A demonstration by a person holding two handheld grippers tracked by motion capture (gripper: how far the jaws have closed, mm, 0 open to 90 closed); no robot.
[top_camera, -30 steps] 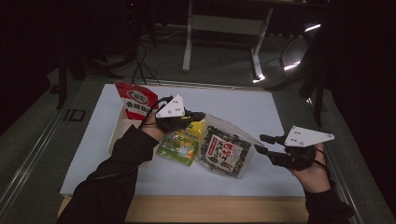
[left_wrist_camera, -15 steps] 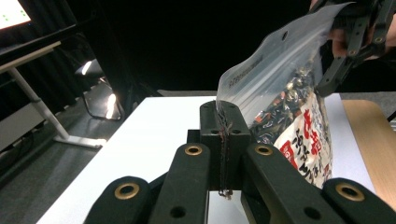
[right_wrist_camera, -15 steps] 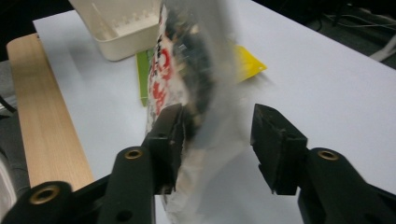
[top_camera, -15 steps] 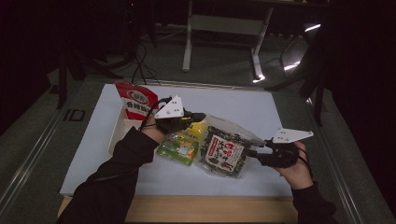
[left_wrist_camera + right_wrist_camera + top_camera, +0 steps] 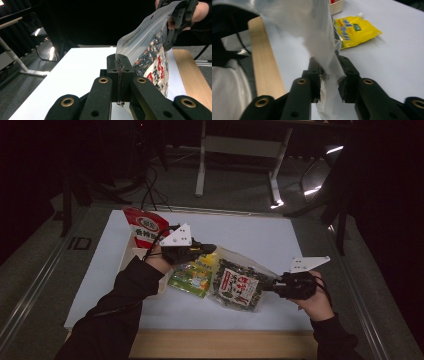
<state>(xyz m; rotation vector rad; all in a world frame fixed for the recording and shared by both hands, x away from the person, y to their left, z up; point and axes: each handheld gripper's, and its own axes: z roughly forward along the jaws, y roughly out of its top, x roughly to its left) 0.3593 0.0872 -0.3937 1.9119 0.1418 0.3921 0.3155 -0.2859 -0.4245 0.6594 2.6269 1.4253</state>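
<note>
Item: clear seaweed snack bag (image 5: pixel 239 285), dark flakes inside, red-and-white label; landmark for every place below.
Location: lifted just over the white tabletop (image 5: pixel 260 237), near its front edge, strung between the two hands.
Left hand-held gripper (image 5: pixel 210 249): at the bag's far-left top corner; jaws pressed together on the clear film edge, seen close in the left gripper view (image 5: pixel 119 68).
Right hand-held gripper (image 5: pixel 272 286): at the bag's right edge; jaws closed over a fold of film (image 5: pixel 329 75), pinching it.
Yellow-green pouch (image 5: pixel 192 276): lying flat, just left of the bag, partly under it.
Red packet (image 5: pixel 145 227): standing up, well to the bag's left, behind the left hand.
Handling: judged light, soft and crinkly; film slippery, contents brittle. Best taken by the empty sealed margin, not the filled belly.
Change: a second ago the right hand-held gripper stood well apart to the bag's right; half a second ago it was at the bag's edge; now it grips it. The left one has stayed on its corner.
</note>
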